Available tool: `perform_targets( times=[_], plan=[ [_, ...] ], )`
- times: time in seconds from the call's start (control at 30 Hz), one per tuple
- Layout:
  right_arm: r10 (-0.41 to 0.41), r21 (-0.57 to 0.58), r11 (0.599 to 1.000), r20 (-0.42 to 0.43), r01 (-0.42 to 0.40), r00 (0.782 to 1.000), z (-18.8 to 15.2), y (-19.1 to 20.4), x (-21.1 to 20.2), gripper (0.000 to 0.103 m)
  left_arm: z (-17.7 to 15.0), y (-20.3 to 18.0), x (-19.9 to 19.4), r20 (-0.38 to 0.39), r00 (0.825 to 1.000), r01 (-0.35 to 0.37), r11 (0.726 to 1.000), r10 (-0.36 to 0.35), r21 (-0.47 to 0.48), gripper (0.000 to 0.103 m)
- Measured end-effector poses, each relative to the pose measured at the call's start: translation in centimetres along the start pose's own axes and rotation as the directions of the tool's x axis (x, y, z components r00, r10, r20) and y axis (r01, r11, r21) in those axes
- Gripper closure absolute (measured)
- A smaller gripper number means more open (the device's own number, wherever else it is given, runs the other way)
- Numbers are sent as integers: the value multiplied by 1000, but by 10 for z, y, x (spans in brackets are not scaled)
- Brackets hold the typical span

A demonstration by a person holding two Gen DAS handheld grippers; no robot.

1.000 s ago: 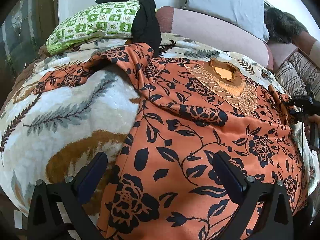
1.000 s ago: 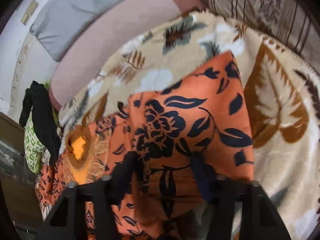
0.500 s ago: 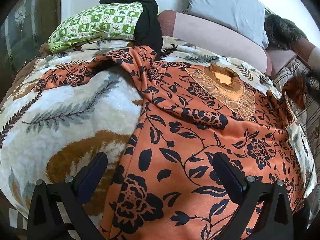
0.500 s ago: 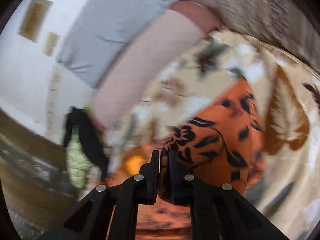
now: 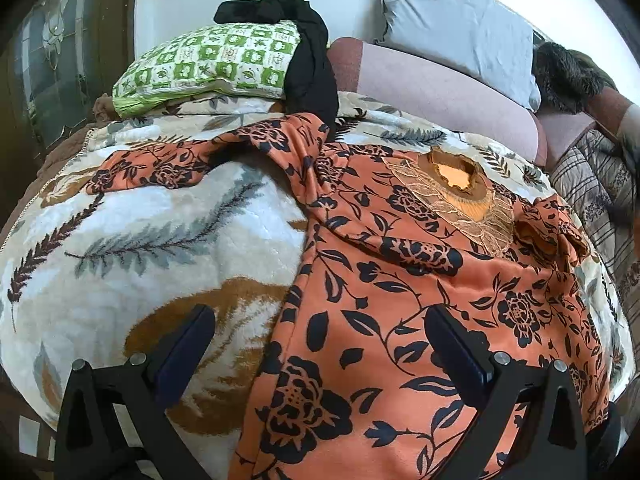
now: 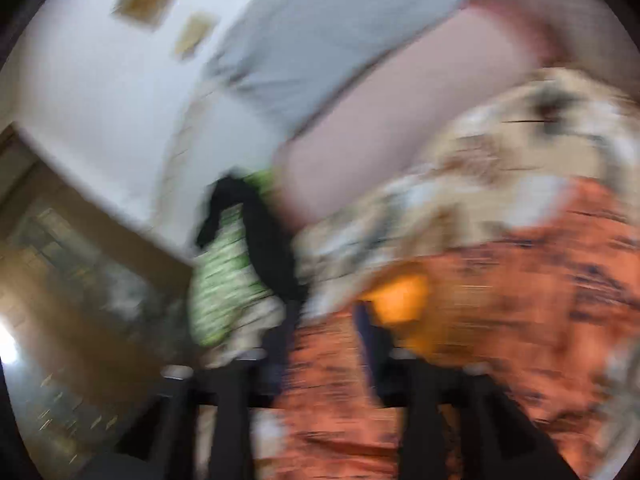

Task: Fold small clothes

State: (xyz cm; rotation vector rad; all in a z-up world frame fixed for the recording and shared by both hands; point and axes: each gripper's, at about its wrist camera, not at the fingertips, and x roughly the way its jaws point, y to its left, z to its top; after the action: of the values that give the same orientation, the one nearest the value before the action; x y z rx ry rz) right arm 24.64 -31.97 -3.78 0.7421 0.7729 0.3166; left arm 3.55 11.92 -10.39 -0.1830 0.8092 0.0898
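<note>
An orange garment with black flowers (image 5: 420, 280) lies spread on a leaf-patterned blanket (image 5: 160, 240), neckline (image 5: 456, 172) toward the far side. Its left sleeve (image 5: 168, 164) stretches out to the left. Its right sleeve (image 5: 552, 232) lies folded in a bunch over the chest. My left gripper (image 5: 320, 348) is open and empty above the garment's near left edge. The right wrist view is badly blurred; my right gripper (image 6: 324, 344) shows its fingers parted above the orange cloth (image 6: 500, 320), with nothing between them.
A green checked pillow (image 5: 208, 64) with a black garment (image 5: 308, 52) draped over it lies at the back. A pink bolster (image 5: 440, 88) and a grey pillow (image 5: 460, 28) lie behind the garment. A striped quilt (image 5: 592, 184) is at the right.
My right gripper closed on the right sleeve, lifted it inward over the chest and let go; it has now opened and is swinging fast. The left gripper stays open and has barely moved.
</note>
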Motion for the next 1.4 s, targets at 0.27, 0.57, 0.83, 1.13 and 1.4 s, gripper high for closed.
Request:
perform_targets(
  times=[0.27, 0.57, 0.83, 1.13, 1.4],
  plan=[
    [-14, 263, 964, -118, 45, 993, -37, -83, 25, 19, -5, -24, 0, -13, 1000, 20, 997, -19, 73, 0],
    [-145, 212, 959, -206, 189, 968, -46, -70, 87, 95, -8, -10, -9, 6, 1000, 17, 999, -17, 32, 0],
    [-54, -106, 993, -77, 46, 996, 5, 71, -7, 96, -15, 3, -9, 17, 999, 32, 999, -33, 6, 0],
    [51, -365, 898, -468, -246, 882, -1, 238, 96, 85, -15, 21, -13, 15, 1000, 17, 1000, -17, -4, 0],
    [110, -81, 983, -468, -167, 877, -45, 103, 136, 10, 13, 3, -12, 52, 998, 31, 996, -35, 89, 0]
  ],
)
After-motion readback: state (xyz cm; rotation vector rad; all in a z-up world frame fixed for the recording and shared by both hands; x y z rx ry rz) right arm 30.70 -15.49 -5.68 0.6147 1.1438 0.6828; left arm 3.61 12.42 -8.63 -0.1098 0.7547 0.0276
